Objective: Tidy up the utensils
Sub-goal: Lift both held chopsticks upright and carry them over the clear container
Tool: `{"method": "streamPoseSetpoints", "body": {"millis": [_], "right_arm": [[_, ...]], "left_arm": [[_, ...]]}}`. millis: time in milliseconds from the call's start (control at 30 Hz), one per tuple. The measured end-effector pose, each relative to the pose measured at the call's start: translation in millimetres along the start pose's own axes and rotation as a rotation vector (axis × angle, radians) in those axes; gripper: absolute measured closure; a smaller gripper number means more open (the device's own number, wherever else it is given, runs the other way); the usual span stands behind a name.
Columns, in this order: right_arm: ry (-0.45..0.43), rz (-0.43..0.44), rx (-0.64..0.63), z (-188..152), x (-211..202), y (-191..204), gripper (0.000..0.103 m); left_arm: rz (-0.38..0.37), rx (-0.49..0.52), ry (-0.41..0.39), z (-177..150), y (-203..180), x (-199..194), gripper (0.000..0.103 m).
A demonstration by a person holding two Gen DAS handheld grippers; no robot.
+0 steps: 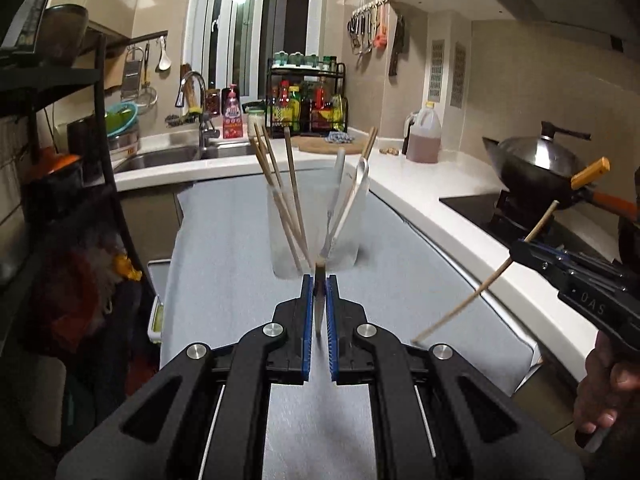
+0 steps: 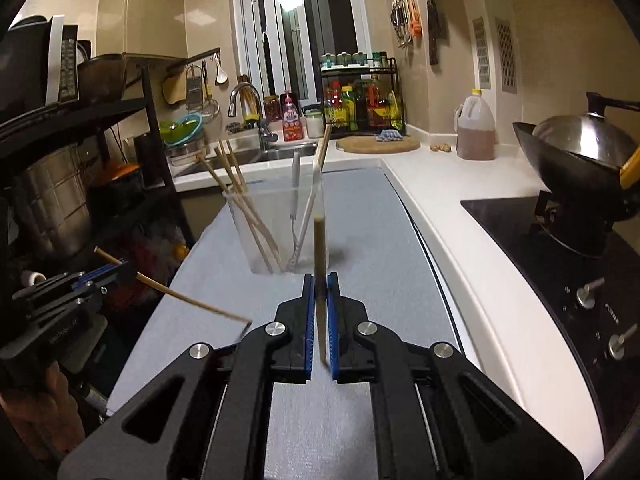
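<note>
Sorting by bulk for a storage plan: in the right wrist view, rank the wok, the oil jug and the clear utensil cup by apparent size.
1. wok
2. clear utensil cup
3. oil jug
The jug stands farther back, so it may really match the cup.

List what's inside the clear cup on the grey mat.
The clear cup holds wooden chopsticks leaning left and pale-handled utensils on the right. Their working ends are blurred behind the frosted wall.

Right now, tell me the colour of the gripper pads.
Blue pads, clearest in the left wrist view.
</note>
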State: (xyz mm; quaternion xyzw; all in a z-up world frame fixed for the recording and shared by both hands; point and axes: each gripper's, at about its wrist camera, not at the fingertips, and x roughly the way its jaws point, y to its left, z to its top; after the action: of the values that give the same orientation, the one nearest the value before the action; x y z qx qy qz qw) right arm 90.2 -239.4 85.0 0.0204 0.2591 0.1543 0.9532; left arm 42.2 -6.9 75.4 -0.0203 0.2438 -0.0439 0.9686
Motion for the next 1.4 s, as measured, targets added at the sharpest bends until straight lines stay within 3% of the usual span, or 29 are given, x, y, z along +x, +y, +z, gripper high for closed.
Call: {"method": "streamPoseSetpoints", "body": {"millis": [500,933,1067,1233,1400], "right_arm": [[-0.033,0.063,0.02,82,19,3,0.097],[-0.12,0.121,0.004,173,45,13,0.097],[-0.166,0.124,-0.014,206,63,19,0.097],[-0.153,0.102,-0.043,216,103,24,0.097],[-0.082,0.105,-0.05,203,143,20,0.097]], "left_arm": [[-0.067,-0.075,0.055,80,36,12,0.097],[-0.113,-0.051,0.003,186,29,41,0.097],[-0.116,-0.051,-0.062,218,29,55,0.097],[-0.089,-0.044,-0.08,230,27,87,0.097],[-0.075,-0.001,-0.006,216,24,132,0.097]]}}
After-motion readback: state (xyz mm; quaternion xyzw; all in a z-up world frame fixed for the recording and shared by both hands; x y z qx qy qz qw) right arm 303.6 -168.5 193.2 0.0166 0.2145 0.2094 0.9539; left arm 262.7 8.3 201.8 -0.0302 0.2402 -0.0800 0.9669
